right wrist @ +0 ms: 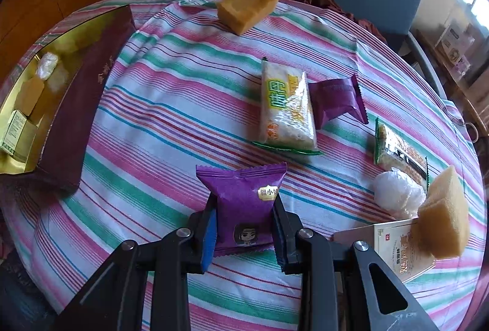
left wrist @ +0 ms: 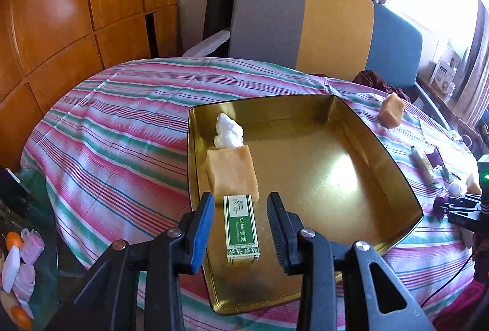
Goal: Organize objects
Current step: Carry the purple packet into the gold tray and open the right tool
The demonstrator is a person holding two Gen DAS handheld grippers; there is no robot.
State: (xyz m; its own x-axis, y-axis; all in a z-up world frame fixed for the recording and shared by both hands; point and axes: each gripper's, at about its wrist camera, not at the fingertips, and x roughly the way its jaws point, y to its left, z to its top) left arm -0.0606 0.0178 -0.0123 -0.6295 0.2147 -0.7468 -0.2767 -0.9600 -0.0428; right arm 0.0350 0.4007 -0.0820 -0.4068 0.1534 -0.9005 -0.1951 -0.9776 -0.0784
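Observation:
A gold tin tray (left wrist: pixel 351 123) lies on the striped tablecloth. Inside it are a green-and-white box (left wrist: pixel 241 228), a yellow sponge block (left wrist: pixel 232 172) and a white plastic wad (left wrist: pixel 228 130). My left gripper (left wrist: pixel 240 225) is open, its fingers either side of the box with gaps. My right gripper (right wrist: pixel 244 227) is shut on a purple snack packet (right wrist: pixel 244 199) just above the cloth. The tray shows in the right wrist view (right wrist: pixel 79 104) at far left, maroon outside.
On the cloth lie a yellow sponge block (right wrist: pixel 247 8), a rice-cracker packet (right wrist: pixel 285 108), a second purple packet (right wrist: pixel 336 100), another snack bar (right wrist: pixel 400 153), a plastic wad (right wrist: pixel 397 193), a sponge (right wrist: pixel 443 218) and a white carton (right wrist: pixel 397 248). A chair (left wrist: pixel 324 25) stands behind the table.

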